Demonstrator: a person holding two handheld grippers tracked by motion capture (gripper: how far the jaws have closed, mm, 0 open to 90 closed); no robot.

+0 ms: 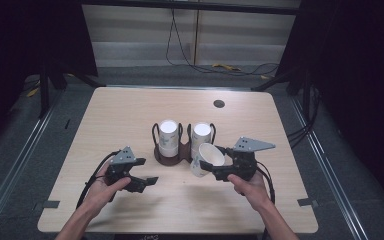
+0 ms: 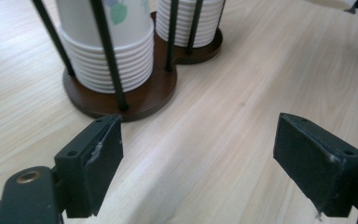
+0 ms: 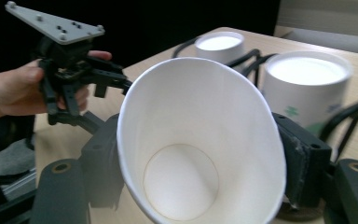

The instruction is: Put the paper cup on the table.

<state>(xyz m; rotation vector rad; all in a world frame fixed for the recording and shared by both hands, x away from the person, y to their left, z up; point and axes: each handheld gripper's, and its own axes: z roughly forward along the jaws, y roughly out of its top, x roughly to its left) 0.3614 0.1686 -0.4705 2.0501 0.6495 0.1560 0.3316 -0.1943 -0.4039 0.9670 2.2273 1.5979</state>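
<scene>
Paper cup (image 1: 207,159) handling is the work here, and reading from left to right the scene starts with the left gripper (image 1: 147,181), low over the wooden surface (image 1: 130,107) with its jaws wide apart and nothing between them; in the left gripper view the bare surface lies between them, with the holder just ahead. At the middle stands a dark holder (image 1: 172,159) with thin upright rods, carrying two stacks of nested white cups, the left stack (image 1: 168,137) and the right stack (image 1: 200,136). Just right of the holder, the right gripper (image 1: 219,170) has its jaws clamped on a single cup, which is tilted on its side with the open mouth facing up and toward the person; the right gripper view shows one jaw on each side of its wall, near the lower half, the rim slightly squeezed out of round. Such a cup is likely very light, thin-walled and easy to crush, so a gentle pinch across the wall, close to the stiffer base or the rolled rim, looks safest; a harder squeeze would probably fold it.
</scene>
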